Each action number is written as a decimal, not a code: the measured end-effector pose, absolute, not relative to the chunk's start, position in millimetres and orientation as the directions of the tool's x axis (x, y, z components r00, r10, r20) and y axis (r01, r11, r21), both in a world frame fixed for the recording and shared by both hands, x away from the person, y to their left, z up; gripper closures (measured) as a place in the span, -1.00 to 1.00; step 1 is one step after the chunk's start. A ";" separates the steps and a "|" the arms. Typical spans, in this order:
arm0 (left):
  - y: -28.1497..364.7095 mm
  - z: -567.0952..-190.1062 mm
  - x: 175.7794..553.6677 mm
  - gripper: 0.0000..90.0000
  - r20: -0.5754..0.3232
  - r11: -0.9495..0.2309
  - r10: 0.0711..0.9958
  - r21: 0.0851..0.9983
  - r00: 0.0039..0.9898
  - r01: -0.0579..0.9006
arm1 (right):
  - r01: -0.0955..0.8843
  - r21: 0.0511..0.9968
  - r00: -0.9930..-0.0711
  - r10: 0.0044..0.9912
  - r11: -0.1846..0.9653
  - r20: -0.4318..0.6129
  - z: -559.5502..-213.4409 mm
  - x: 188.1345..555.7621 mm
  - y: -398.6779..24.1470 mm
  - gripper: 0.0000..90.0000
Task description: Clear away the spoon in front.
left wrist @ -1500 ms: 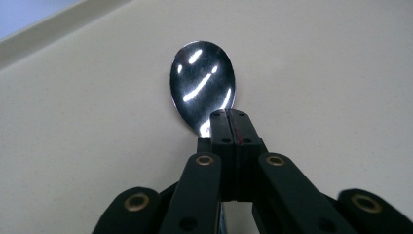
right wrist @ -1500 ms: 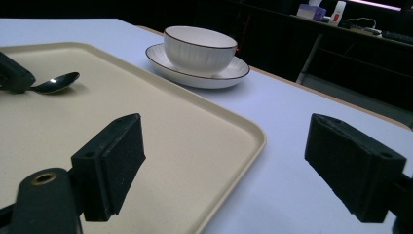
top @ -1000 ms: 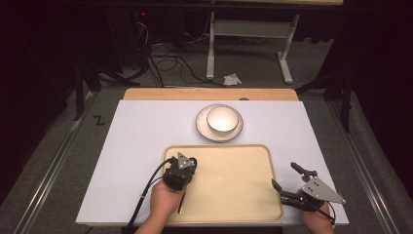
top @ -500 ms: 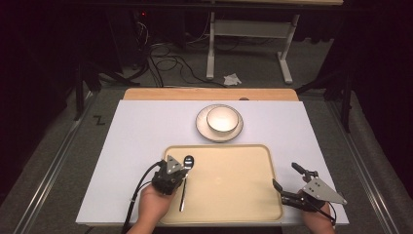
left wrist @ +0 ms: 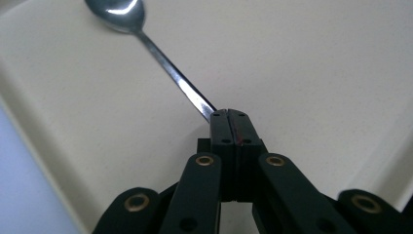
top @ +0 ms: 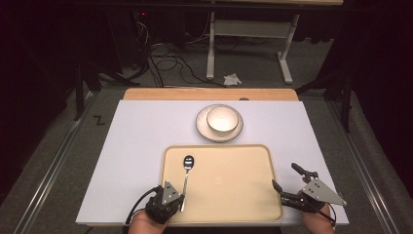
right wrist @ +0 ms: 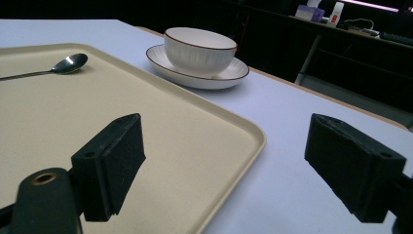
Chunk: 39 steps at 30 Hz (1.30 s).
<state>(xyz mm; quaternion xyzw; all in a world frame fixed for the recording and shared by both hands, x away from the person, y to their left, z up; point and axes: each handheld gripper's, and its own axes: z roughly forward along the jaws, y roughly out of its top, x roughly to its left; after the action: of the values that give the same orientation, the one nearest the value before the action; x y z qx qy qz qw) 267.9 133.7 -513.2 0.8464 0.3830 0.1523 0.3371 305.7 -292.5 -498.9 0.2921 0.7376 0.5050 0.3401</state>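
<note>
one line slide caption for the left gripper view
Left gripper, jaws shut on a spoon handle, over a beige tray.

Dark room, grey carpet floor (top: 58, 161), white desk frame (top: 246, 36), cables (top: 165, 51), crumpled paper (top: 233, 79)

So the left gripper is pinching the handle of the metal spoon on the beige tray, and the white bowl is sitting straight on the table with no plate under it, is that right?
Not quite. The white ribbed bowl sits on a white plate with a dark rim, not straight on the table, as the right gripper view shows. The rest holds: the left gripper is shut on the handle of the metal spoon, which lies on the beige plastic tray.
</note>
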 end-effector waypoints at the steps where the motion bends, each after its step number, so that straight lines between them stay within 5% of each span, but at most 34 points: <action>1: 132.0 -513.2 268.7 1.00 -0.007 -0.478 0.748 0.688 0.664 0.546 | 0.093 0.943 -0.595 0.777 0.319 -0.204 -499.0 305.7 -292.9 -0.65; 16: 135.0 -510.7 272.5 1.00 -0.013 -0.448 0.757 0.717 0.653 0.533 | 0.095 0.942 -0.594 0.777 0.322 -0.206 -499.3 306.3 -292.9 -0.65; 22: 159.7 -505.0 281.1 0.83 -0.049 -0.364 0.794 0.759 0.606 0.539 | 0.094 0.944 -0.596 0.777 0.316 -0.201 -499.7 306.9 -293.5 -0.65; 39: 247.4 -487.0 284.1 -0.34 -0.038 -0.201 0.878 0.876 0.477 0.439 | 0.099 0.943 -0.588 0.783 0.316 -0.201 -499.7 307.1 -294.4 -0.66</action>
<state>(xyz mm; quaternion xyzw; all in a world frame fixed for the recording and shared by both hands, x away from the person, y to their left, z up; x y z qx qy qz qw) 284.1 247.4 -487.0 0.7347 0.4481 0.2460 0.4459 307.1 -294.4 -499.7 0.2997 0.7362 0.5020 0.3407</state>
